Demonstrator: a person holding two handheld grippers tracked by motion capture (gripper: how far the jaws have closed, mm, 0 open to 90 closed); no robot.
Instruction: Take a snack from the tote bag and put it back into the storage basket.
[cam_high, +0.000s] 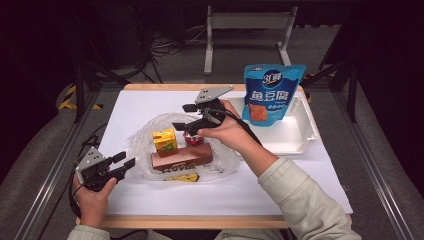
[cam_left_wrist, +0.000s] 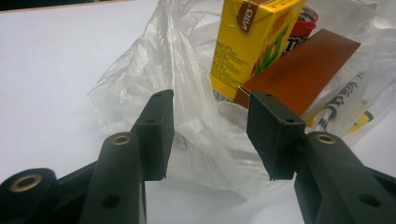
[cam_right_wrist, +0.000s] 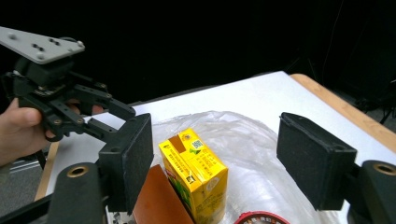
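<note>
A crumpled clear plastic bag (cam_high: 142, 142) lies on the white table top, holding a yellow drink carton (cam_high: 165, 141), a brown box (cam_high: 182, 159) and a red-lidded can (cam_high: 192, 139). My right gripper (cam_high: 183, 117) hovers open just above and behind the carton and can. In the right gripper view the carton (cam_right_wrist: 196, 168) stands upright below the wide-apart pads, with the brown box (cam_right_wrist: 156, 200) and the red lid (cam_right_wrist: 261, 218) beside it. My left gripper (cam_high: 125, 160) rests open at the bag's left edge. In the left gripper view the bag's plastic (cam_left_wrist: 196, 140) bulges between the pads, which do not press it.
A blue snack pouch (cam_high: 270, 92) stands upright in a white tray (cam_high: 300, 137) at the back right. The table's wooden edge (cam_high: 200, 222) runs along the front. Bare white surface lies at the front right. The person's left hand (cam_right_wrist: 18, 126) shows in the right gripper view.
</note>
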